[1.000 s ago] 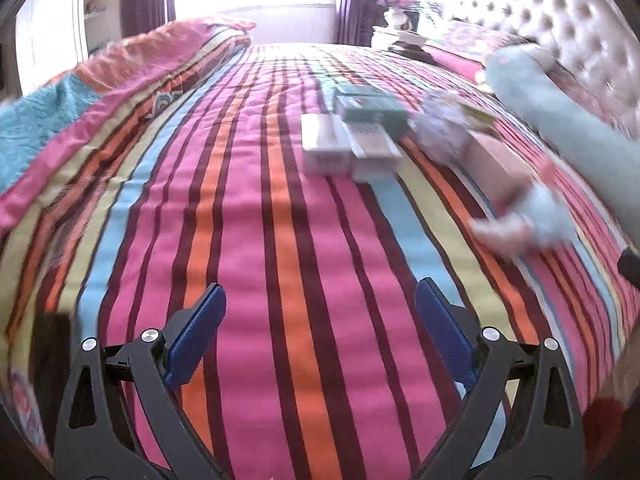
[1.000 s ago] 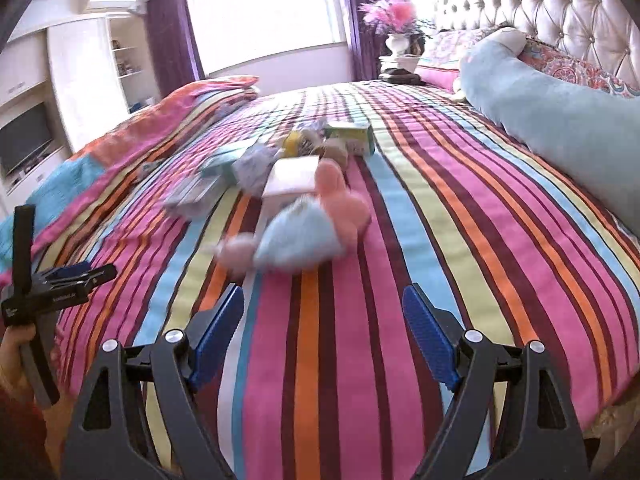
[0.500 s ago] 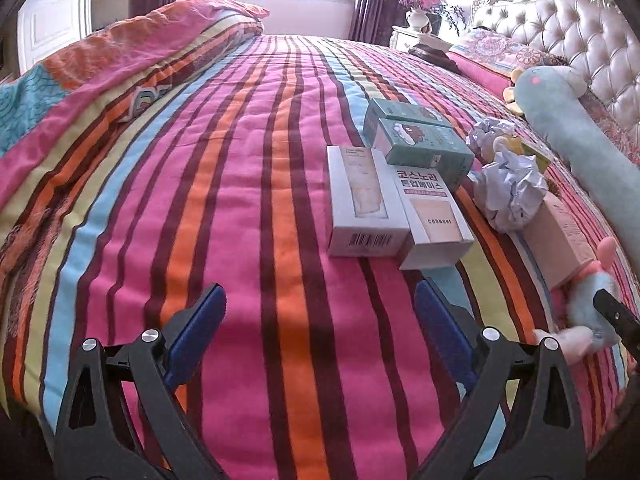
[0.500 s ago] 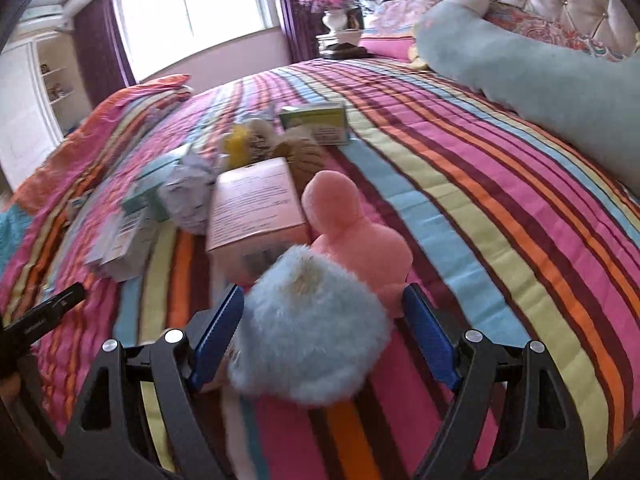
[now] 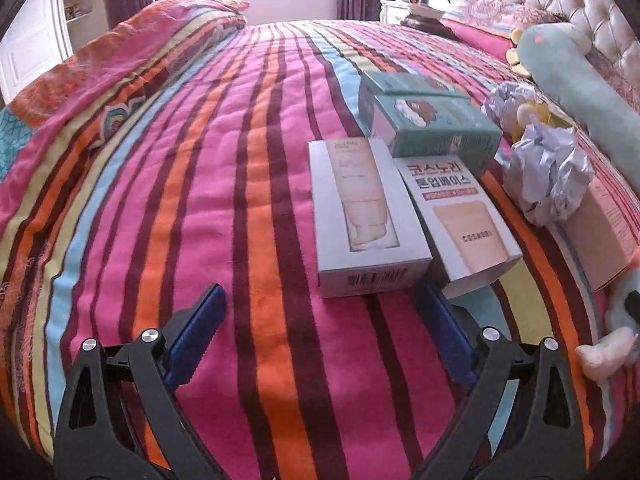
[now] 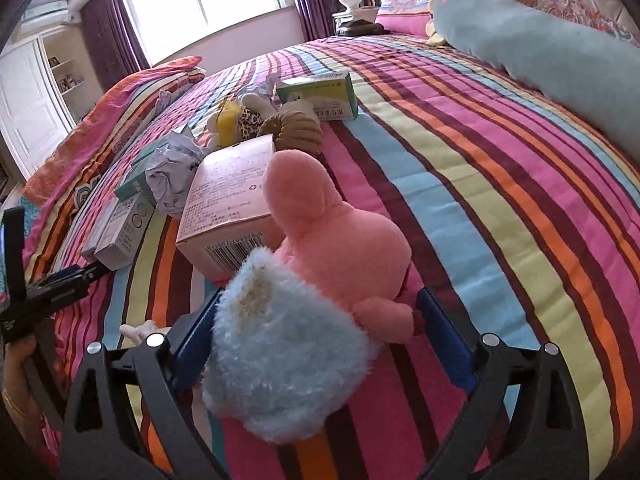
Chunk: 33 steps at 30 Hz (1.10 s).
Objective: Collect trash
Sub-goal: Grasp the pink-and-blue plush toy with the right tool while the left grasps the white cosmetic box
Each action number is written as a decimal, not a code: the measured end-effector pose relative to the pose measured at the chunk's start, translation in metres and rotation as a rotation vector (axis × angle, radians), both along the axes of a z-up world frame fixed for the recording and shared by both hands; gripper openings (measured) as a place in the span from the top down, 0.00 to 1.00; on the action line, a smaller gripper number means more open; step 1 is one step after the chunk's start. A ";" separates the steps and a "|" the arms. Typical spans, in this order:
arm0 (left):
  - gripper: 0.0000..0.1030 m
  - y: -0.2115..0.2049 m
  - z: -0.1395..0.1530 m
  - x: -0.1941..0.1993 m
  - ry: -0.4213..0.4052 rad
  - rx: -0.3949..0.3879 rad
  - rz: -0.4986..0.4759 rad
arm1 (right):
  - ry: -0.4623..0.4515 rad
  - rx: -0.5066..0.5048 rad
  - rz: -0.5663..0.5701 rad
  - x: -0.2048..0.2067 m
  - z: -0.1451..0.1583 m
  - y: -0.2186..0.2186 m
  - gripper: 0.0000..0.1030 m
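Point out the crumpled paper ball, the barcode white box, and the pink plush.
crumpled paper ball (image 5: 548, 176), left wrist view, centre of wad
barcode white box (image 5: 364, 216), left wrist view, top face
pink plush (image 6: 340, 236), right wrist view, body

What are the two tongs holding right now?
Nothing yet. The left tongs are open over bare blanket. The right tongs are opening around the plush toy, on its fuzzy blue part, without squeezing it.

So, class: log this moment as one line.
left tool: open, before white box | right tool: opening, plush toy between jaws | trash: uncollected
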<state>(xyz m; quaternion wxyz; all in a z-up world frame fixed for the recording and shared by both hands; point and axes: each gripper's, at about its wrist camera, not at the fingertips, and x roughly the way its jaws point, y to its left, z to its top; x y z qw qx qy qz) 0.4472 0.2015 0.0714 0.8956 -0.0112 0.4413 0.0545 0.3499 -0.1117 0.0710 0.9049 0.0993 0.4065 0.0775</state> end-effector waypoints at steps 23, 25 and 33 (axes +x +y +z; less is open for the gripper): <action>0.54 -0.001 0.001 0.036 -0.014 -0.036 0.106 | -0.013 0.026 0.115 0.001 0.001 -0.007 0.27; 0.54 0.005 0.003 0.028 -0.026 -0.060 0.101 | -0.048 0.014 0.094 -0.012 0.005 -0.016 0.27; 0.55 0.007 0.020 -0.047 -0.098 -0.113 0.083 | -0.111 0.032 0.036 -0.056 0.021 -0.069 0.27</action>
